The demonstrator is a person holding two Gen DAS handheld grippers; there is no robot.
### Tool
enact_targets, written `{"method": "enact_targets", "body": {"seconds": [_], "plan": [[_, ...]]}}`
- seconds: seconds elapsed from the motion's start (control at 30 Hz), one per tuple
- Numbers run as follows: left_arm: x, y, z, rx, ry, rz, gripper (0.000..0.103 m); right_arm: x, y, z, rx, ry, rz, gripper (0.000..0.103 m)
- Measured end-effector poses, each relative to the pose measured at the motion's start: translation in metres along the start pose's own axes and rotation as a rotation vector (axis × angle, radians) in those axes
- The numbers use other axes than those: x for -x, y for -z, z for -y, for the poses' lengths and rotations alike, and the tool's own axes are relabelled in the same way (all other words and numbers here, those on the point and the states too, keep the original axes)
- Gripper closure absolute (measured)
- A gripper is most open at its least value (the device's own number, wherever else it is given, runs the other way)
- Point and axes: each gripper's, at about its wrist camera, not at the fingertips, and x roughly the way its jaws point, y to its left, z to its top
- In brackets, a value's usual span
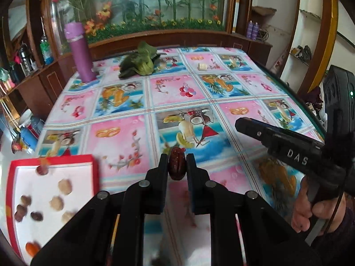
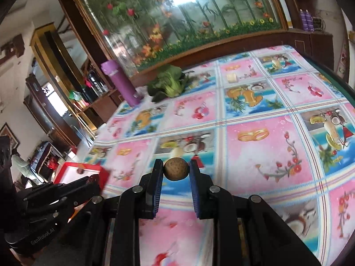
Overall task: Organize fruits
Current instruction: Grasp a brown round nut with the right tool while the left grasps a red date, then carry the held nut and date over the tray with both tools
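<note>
My left gripper [image 1: 176, 166] is shut on a dark red date [image 1: 176, 166], held above the patterned tablecloth. To its left lies a red-rimmed white box [image 1: 8, 190] with several round brown and tan fruits [image 1: 56, 202] and an orange one [image 1: 32, 248] inside. My right gripper [image 2: 176, 169] is shut on a round tan-brown longan [image 2: 176, 169], also above the cloth. The right gripper shows in the left wrist view as a black body [image 1: 288, 150] at the right, held by a hand [image 1: 310, 212]. The red box [image 2: 71, 168] sits at the left in the right wrist view, partly behind the left gripper's body [image 2: 51, 206].
A purple bottle [image 1: 79, 53] and a bunch of green leafy vegetable [image 1: 138, 63] stand at the table's far side, before a wooden cabinet with a glass flower display [image 1: 144, 6]. The table's right edge [image 1: 299, 93] curves away. Shelves with bottles stand at the left.
</note>
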Motion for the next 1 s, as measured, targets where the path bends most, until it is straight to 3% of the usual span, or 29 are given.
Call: {"method": "enact_targets", "body": {"seconds": [0.27, 0.47, 1.0], "plan": [[0.079, 0.022, -0.007, 0.014, -0.051, 0.172, 0.085, 0.043, 0.013, -0.059, 0.108, -0.033, 0.063, 0.081], [0.128, 0.034, -0.022, 0.030, -0.117, 0.307, 0.085, 0.053, 0.031, -0.099, 0.176, -0.068, 0.081, 0.081], [0.152, 0.066, -0.101, 0.196, -0.257, 0.348, 0.085, 0.023, 0.062, -0.174, 0.294, -0.180, -0.007, 0.081]]}}
